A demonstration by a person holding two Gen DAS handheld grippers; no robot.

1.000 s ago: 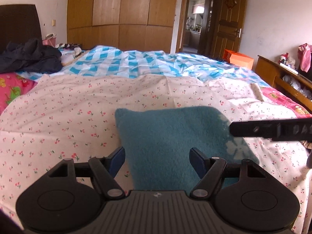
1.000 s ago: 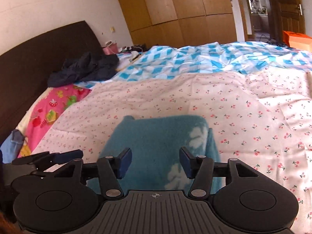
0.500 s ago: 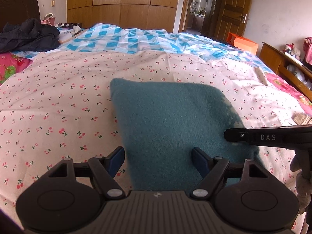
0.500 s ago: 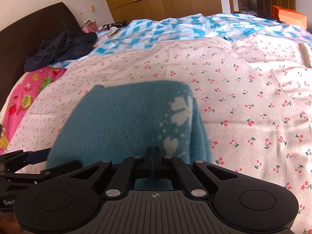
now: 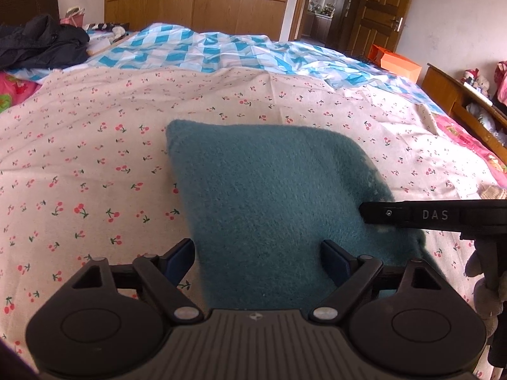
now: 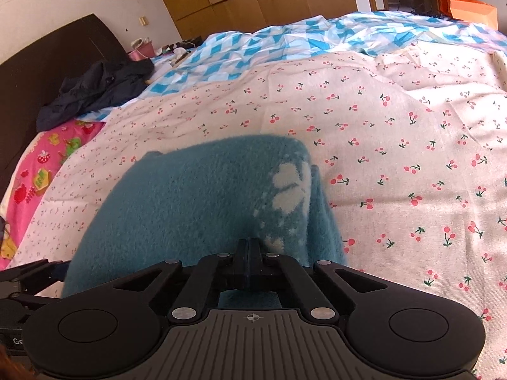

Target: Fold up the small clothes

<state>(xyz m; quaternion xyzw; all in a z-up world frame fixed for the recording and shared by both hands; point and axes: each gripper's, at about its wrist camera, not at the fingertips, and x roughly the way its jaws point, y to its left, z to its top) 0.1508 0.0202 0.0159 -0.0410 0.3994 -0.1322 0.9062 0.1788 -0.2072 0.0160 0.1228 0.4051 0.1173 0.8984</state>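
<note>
Teal fleece garment (image 5: 279, 209) is being kept spread on the cherry-print sheet (image 5: 95, 164), apparently already doubled over: in the right wrist view a second layer is being shown along its edge at about three o'clock, beside the pale flower pattern (image 6: 290, 186). It is judged that the flat, open bedding is being used as a work surface so that the layers stay aligned.

Right gripper (image 6: 249, 253) is being held with its jaws brought fully together, at the near hem around six o'clock of the garment; whether fleece is being pinched between the pads cannot be told, since their tips are being hidden against the cloth. In the left wrist view it is being seen reaching in from three o'clock over the garment's right edge.

Left gripper (image 5: 258, 261) is being opened, its jaws standing apart and widening; the garment's near left part is being straddled by them, lying from the gap outward toward twelve o'clock, with no pad seen pressing on it. A hold on the second near corner is probably being prepared.
</note>
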